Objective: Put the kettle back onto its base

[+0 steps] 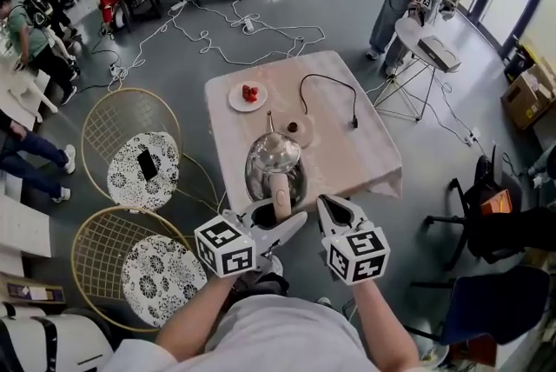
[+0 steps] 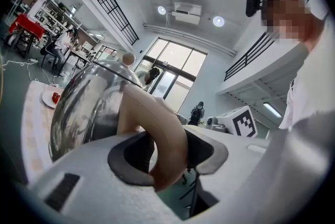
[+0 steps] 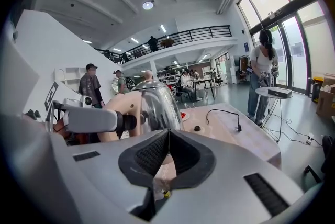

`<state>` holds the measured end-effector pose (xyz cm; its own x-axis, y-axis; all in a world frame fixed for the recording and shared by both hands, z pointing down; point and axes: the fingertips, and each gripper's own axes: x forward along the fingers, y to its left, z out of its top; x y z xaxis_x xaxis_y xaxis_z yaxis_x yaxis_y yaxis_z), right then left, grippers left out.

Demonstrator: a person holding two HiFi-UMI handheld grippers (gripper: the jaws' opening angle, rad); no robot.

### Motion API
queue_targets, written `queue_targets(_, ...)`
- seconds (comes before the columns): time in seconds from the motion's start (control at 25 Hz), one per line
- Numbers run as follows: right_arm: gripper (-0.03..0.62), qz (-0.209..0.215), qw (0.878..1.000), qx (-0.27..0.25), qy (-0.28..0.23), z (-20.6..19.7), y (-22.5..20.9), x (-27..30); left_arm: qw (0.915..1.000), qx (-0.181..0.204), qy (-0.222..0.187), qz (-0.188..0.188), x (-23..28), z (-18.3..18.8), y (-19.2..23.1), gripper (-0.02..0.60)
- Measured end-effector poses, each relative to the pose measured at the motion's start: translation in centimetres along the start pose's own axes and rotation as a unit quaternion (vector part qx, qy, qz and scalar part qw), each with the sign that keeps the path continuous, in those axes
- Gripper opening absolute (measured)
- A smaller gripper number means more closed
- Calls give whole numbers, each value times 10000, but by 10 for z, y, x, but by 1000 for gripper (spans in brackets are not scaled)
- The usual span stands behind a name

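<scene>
Left gripper view shows the left claw [image 2: 167,152] clamped on the beige handle [image 2: 162,134] of the stainless-steel kettle [image 2: 89,108], its dark pads pressing the curved bar from both sides. In the head view the kettle [image 1: 274,160] sits over the near edge of the worktop [image 1: 347,162], and I cannot tell whether it rests there or hangs just above it. Its round base [image 1: 300,131] lies just beyond it, toward the middle of the worktop, with a black power cord [image 1: 334,88] looping off toward the far right corner. A plate [image 1: 236,98] with small red fruit sits near the far left edge. Right gripper view shows the right claw [image 3: 167,152] pressed together on nothing, held off the near edge beside the kettle.

The main risk, as I judge it, is the grip. The claw takes only a narrow bite on a smooth, rounded handle, so the heavy body could swing about the pads during the carry and land tilted. The base looks light and nothing holds it down. An off-centre landing could push it along the worktop or miss the centre contact. The spout or body might also clip the plate if the kettle drifts left.
</scene>
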<state>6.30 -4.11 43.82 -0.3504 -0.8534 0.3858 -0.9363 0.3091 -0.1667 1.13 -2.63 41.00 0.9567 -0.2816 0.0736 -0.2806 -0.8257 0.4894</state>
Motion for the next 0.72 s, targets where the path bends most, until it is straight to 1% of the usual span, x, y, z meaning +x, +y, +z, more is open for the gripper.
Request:
queue_targets(0.36,5,-284,9995,-89,-44,27,4,29,9995,51,-20,-312,-5,26,28,167)
queue_targets(0.72,5,-350,9994,-72,49,22,2,51,9993,-26,-11,-381,-1,28,52,167)
